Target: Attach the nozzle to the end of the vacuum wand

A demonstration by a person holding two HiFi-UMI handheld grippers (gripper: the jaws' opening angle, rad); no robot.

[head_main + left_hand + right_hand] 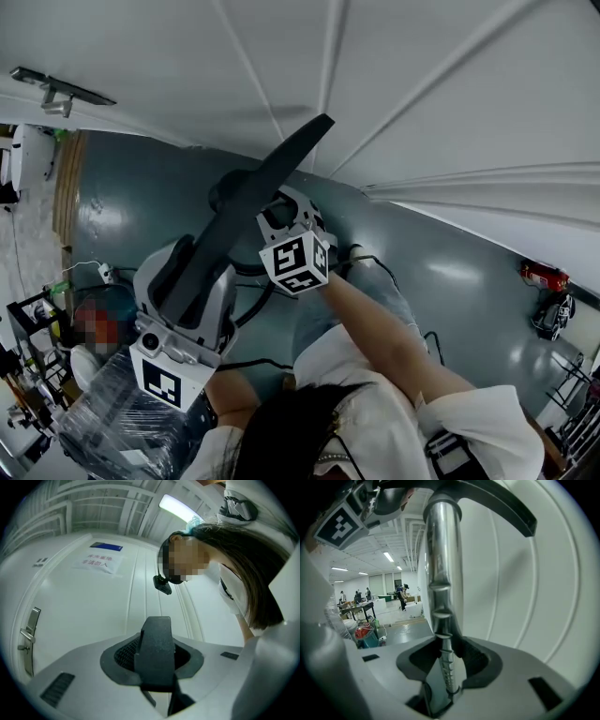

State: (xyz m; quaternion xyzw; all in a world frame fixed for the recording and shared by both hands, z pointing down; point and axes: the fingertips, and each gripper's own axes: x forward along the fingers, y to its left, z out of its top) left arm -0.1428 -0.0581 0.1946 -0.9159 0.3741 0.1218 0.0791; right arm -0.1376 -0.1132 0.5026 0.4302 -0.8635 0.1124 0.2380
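A long black tapered nozzle (253,202) slants up to the right in the head view, its tip high against the white wall. My left gripper (192,272), at lower left, is shut on the nozzle's lower part. In the left gripper view the black nozzle (156,651) fills the gap between the jaws. My right gripper (281,214) sits just right of the nozzle and is shut on the chrome vacuum wand (442,588), which rises straight from its jaws. In the right gripper view the nozzle (497,503) crosses the wand's top end. Whether they are joined I cannot tell.
White wall panels (422,84) stand close ahead, with a door handle (28,639) and a paper sign (98,562). On the grey floor are cables (248,305), a red fire extinguisher (544,275) at right and a plastic-wrapped stack (103,417) at lower left.
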